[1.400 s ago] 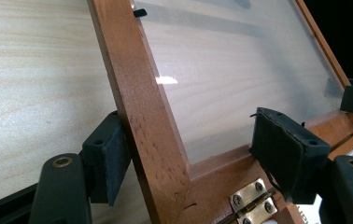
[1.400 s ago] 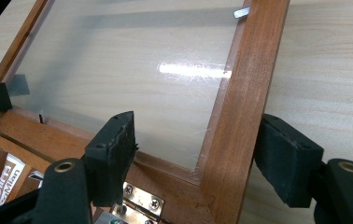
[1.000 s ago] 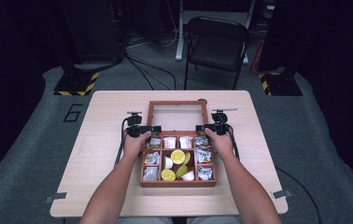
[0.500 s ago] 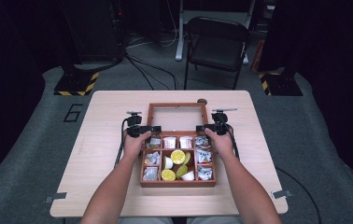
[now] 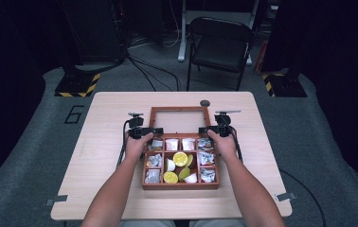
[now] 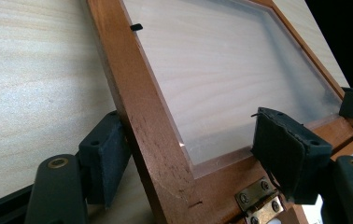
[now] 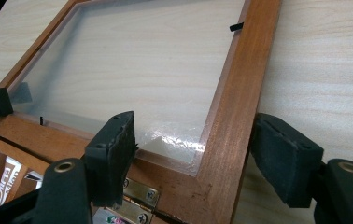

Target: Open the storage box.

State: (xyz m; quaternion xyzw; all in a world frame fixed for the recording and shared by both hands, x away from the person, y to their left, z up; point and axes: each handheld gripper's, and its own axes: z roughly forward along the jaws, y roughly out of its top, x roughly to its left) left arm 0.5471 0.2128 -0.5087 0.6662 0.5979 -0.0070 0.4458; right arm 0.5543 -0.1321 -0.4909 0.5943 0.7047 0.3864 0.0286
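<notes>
A person's two hands work at a wooden box [image 5: 179,163] near the middle of a pale wooden table [image 5: 106,142], its glass-paned lid [image 5: 179,120] swung open and lying toward 12 o'clock from the tray. From the high view, the left gripper [image 5: 145,131] sits at the lid's 9 o'clock hinge corner and the right gripper [image 5: 211,129] at its 3 o'clock hinge corner, a small dark disc [image 5: 205,102] lies on the table just past the lid at 1 o'clock, and a folding chair [image 5: 219,45] stands on the floor beyond the table. That view alone lays out the box's compartments, with white packets [image 5: 154,161] along the sides and yellow-topped cups [image 5: 180,159] in the middle. The gripper views add the close detail: in the left gripper view, the jaws straddle the lid's reddish-brown frame [image 6: 142,121], one pad against its outer edge and the other standing over the pane clear of it, the jaws having just been opening with the frame between them. A brass hinge [image 6: 258,198] shows at 5 o'clock. In the right gripper view, the jaws likewise stand apart on either side of the frame [image 7: 230,116], not clamping it, with a brass hinge [image 7: 137,200] at 7 o'clock and the table's grain visible through the frosted pane [image 7: 142,65]. The frame's corner looks scuffed.
</notes>
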